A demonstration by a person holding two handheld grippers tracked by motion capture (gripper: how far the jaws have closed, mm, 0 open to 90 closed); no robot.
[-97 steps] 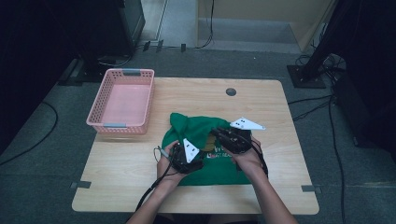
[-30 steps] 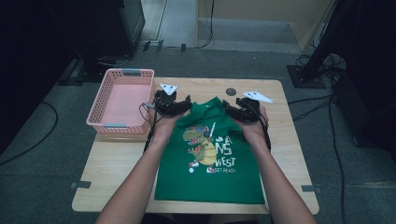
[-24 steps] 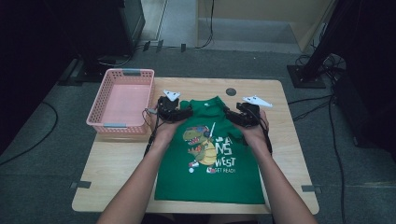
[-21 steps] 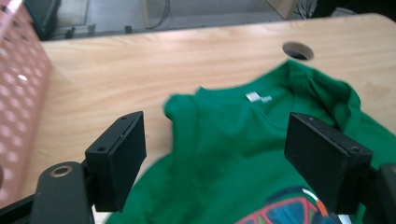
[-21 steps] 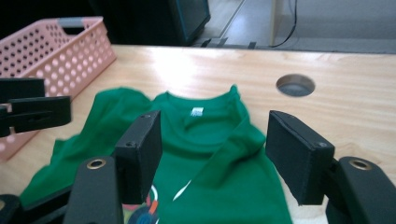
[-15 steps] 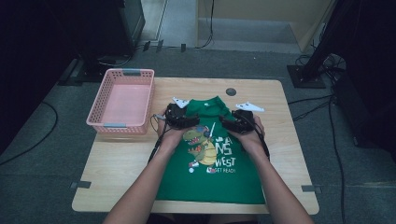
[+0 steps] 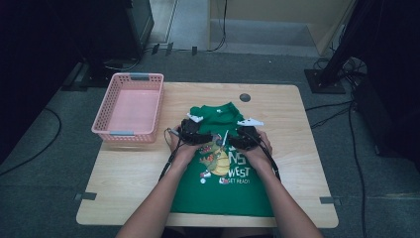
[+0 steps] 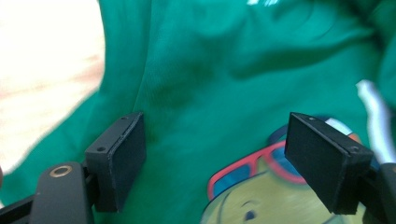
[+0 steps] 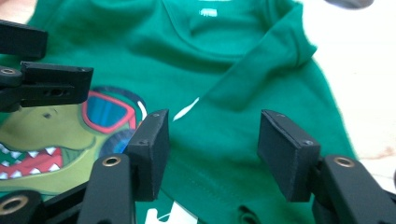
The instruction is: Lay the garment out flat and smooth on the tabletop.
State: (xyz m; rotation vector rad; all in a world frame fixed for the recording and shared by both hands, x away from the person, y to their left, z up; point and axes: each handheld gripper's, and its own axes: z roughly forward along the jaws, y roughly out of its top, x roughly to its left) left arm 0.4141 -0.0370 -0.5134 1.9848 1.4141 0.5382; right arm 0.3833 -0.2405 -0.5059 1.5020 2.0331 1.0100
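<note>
A green T-shirt (image 7: 223,193) with a dinosaur print lies face up on the wooden table (image 7: 302,148), its collar at the far end. My left gripper (image 7: 199,137) is low over the shirt's left chest and stands open. In the left gripper view its wide-apart jaws frame the green cloth (image 8: 224,60) and the dinosaur's red glasses. My right gripper (image 7: 241,140) is over the right chest. Its jaws have just been closing but stand open (image 9: 217,151); the cloth (image 9: 233,60) lies under the gap and the pads do not press on it. The left gripper (image 9: 44,84) shows at that view's left edge.
An empty pink basket (image 7: 130,106) sits at the table's back left corner. A round cable hole (image 7: 244,97) is in the tabletop beyond the collar. Bare wood lies to the right of the shirt. Cables and dark stands are on the floor around the table.
Both hands have come down and back toward the person, from the shirt's shoulders to its chest. The shirt, bunched and lifted three seconds ago, lies spread out.
</note>
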